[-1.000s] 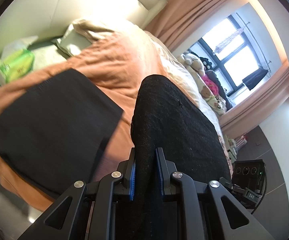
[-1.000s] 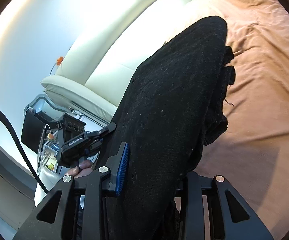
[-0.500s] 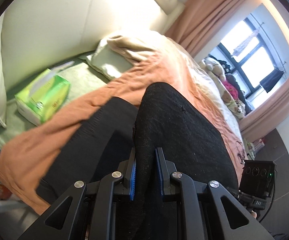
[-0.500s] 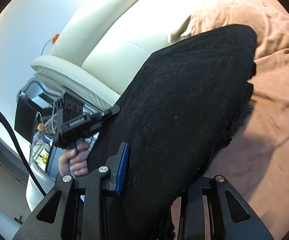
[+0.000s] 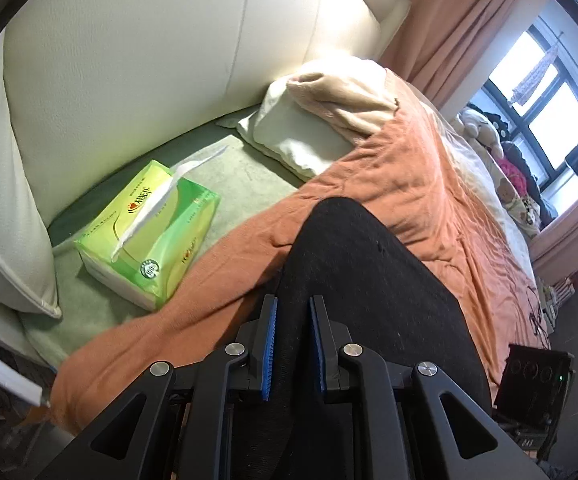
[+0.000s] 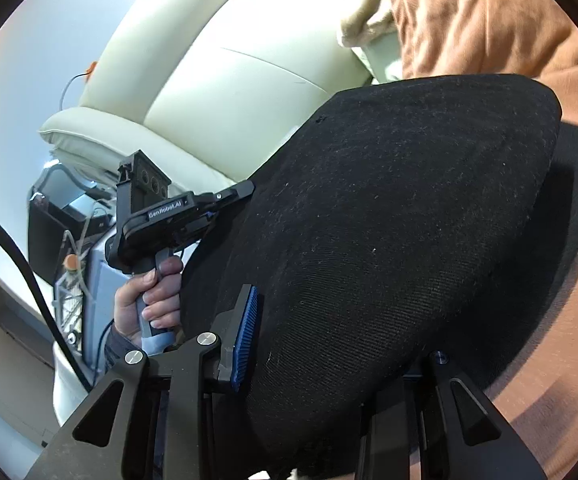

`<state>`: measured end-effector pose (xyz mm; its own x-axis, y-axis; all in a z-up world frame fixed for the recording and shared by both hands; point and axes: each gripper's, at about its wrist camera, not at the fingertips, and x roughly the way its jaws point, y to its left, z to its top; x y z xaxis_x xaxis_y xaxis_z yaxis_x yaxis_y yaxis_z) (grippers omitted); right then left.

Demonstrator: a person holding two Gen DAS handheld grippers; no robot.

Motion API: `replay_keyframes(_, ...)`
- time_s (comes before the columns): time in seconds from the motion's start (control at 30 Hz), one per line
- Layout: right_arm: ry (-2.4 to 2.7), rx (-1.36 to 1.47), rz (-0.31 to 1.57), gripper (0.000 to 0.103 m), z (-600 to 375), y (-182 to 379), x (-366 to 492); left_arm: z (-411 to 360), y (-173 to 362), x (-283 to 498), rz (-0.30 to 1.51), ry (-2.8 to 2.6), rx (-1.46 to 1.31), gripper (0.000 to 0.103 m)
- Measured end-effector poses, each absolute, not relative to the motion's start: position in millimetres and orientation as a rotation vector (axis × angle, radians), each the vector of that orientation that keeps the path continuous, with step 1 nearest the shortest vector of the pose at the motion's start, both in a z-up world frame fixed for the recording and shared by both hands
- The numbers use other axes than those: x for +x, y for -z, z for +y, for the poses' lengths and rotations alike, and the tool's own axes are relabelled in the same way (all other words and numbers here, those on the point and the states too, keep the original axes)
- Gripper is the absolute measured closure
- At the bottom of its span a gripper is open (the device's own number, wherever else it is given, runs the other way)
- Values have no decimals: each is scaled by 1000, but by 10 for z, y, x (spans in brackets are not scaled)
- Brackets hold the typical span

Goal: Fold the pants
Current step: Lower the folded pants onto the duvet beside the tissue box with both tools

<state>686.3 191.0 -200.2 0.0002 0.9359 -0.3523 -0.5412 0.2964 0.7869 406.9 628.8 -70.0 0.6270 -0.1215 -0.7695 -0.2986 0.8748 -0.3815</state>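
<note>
Both grippers have the pants pinched right now. In the left wrist view the left gripper [image 5: 292, 344] has its blue pads clamped on a fold of the black pants [image 5: 369, 300], which bulge up through the middle of the frame over the orange blanket [image 5: 429, 184]. In the right wrist view the right gripper [image 6: 329, 344] is clamped on a thicker bunch of the same cloth; only the left pad shows, the other jaw is buried under fabric. The pants fill the centre and right of that frame, and at the right edge a lower layer looks to be lying on the blanket, with the held part draped over it.

What could go wrong, as I see it:

- The right grip takes a fat wad, so layers could slide out unevenly and leave the fold crooked.
- The tissue box [image 5: 149, 240] sits at left centre of the left view, just beside the blanket edge. If the fold gets laid down too far that way, the pants could land on it or knock it.
- The blanket is rumpled, so the top layer could drag it and bunch up.
- The hand [image 6: 149, 300] holding the left gripper is at lower left of the right view, near the cloth, so a snag there seems possible.
</note>
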Motion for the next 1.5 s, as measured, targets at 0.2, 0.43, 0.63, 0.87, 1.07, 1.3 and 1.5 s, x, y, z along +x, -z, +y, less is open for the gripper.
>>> replay_keyframes(0.2,-1215,537,1108,52,1770,2316,6882,6376,1025,4006,900,-206,-570,86)
replay_keyframes(0.43,-1182,709,1181,34,1434,2323,7140,6134,1012,3762,871,-233,-572,84)
replay_keyframes(0.63,-1160,752,1311,26,1525,2368,7151,5894,963,3494,833,-240,-591,82)
replay_keyframes(0.87,-1100,863,1336,24,1504,2471,7270,5627,1014,3216,817,-261,-622,82)
replay_keyframes(1.07,-1006,827,1279,32,1429,2367,7473,5428,1055,3084,804,-262,-630,82)
replay_keyframes(1.3,-980,576,1120,76,1352,1984,7386,5263,1060,3052,800,-285,-619,82)
replay_keyframes(1.5,-936,498,1070,76,1392,2012,7203,5094,1090,3038,817,-291,-601,82)
